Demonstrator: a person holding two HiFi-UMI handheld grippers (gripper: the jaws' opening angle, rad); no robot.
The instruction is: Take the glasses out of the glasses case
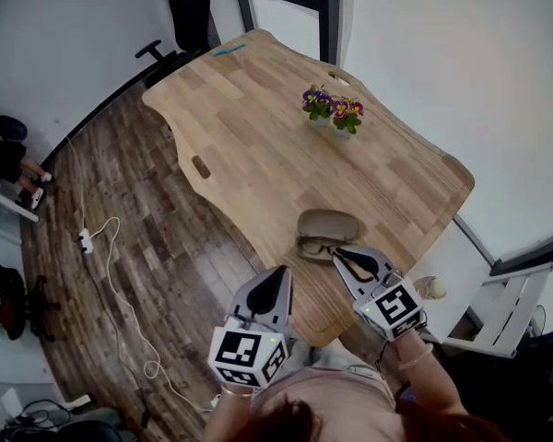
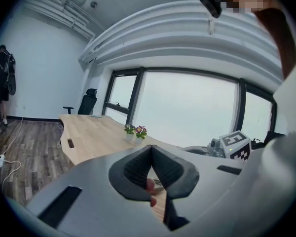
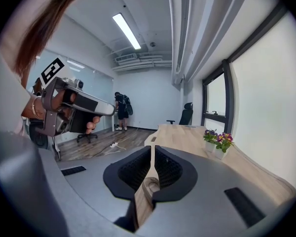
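Note:
A taupe glasses case lies shut-looking on the wooden table near its front edge. Dark-framed glasses rest on the table right against the case's near side. My right gripper is shut and holds nothing, its tip just right of the glasses. My left gripper is shut and empty too, at the table's front edge, left of the glasses and short of them. In the right gripper view the jaws meet, with a brown rounded shape showing below them. The left gripper points across the table.
A small pot of purple and yellow flowers stands mid-table toward the far side. A blue pen-like item lies at the far edge. An office chair stands beyond the table. A cable and power strip lie on the wooden floor at left.

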